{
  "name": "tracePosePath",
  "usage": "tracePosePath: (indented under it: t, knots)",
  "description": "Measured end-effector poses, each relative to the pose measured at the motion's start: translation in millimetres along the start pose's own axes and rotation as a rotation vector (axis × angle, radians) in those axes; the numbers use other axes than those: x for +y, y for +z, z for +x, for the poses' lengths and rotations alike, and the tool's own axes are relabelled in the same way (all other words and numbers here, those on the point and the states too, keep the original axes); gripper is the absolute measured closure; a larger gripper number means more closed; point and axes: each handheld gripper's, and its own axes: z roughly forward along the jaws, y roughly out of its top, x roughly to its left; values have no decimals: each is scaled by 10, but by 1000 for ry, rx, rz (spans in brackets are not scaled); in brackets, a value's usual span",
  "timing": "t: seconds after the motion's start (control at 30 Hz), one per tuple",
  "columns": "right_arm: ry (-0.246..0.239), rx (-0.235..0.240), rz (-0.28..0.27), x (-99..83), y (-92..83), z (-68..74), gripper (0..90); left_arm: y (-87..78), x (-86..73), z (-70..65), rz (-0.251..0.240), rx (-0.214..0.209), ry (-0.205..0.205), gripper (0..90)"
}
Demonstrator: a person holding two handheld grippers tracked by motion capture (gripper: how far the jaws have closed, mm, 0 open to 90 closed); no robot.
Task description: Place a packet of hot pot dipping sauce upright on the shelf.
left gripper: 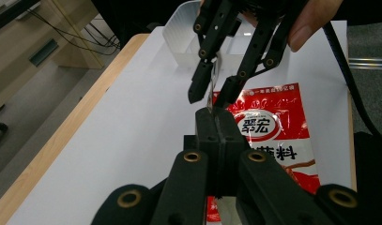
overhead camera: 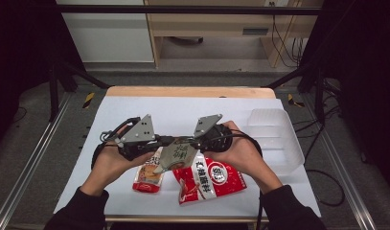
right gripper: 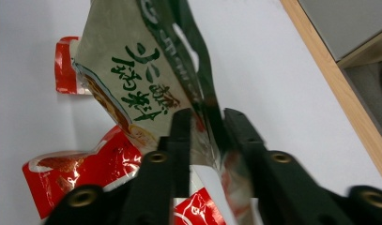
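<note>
Left gripper [left gripper: 216, 117]: clamped on the grey-green sachet [overhead camera: 176, 154] — held above the desk's near edge.
Right gripper [right gripper: 206, 123]: jaws straddling the sachet's other edge, pads not visibly pressing.
Next: pinch firmly — likely a handover.

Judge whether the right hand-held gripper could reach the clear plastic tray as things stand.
Probably yes: the clear plastic tray sits just beside the right hand-held gripper with bare table between, though its jaws straddle the grey-green packet.

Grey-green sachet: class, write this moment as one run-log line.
left gripper: shut on grey-green sachet | right gripper: jaws astride its edge, contact unclear | sachet: lifted above red packets | tray: empty
</note>
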Motion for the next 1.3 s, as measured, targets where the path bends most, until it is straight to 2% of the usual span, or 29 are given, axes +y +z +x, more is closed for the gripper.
tracePosePath:
  t: [0.1, 0.17, 0.3, 0.43, 0.57, 0.67, 0.77, 0.87, 0.97, 1.07, 1.17, 1.3]
  knots:
    - [-10, -1, 5, 11, -12, 12, 872, -15, -29, 15, -13, 3, -16, 900]
    - [-22, -5, 6, 24, -17, 27, 897, -17, -59, 25, -22, 6, -31, 900]
    - [-32, -29, 32, 66, -30, 28, 900, -10, -133, 51, -40, -3, -58, 900]
    - [-40, -55, 73, 136, -66, -6, 900, 9, -177, 41, -51, 8, -76, 878]
    - [-55, -89, 99, 200, -139, -95, 900, 38, -232, -1, -73, 40, -87, 662]
    - [-57, -112, 117, 215, -223, -181, 900, 58, -319, -36, -84, 78, -112, 450]
    - [-47, -144, 133, 199, -315, -268, 900, 69, -444, -54, -86, 123, -136, 329]
    - [-27, -166, 154, 164, -403, -351, 900, 69, -616, -77, -53, 175, -154, 233]
    - [-11, -185, 169, 123, -487, -424, 900, 64, -820, -87, -26, 215, -198, 173]
    - [1, -205, 189, 83, -559, -495, 900, 22, -997, -72, 29, 267, -225, 115]
    - [18, -222, 200, 42, -640, -565, 900, -48, -1182, -54, 20, 305, -270, 88]
    - [51, -241, 210, -24, -739, -671, 900, -111, -1383, -48, 24, 341, -295, 67]
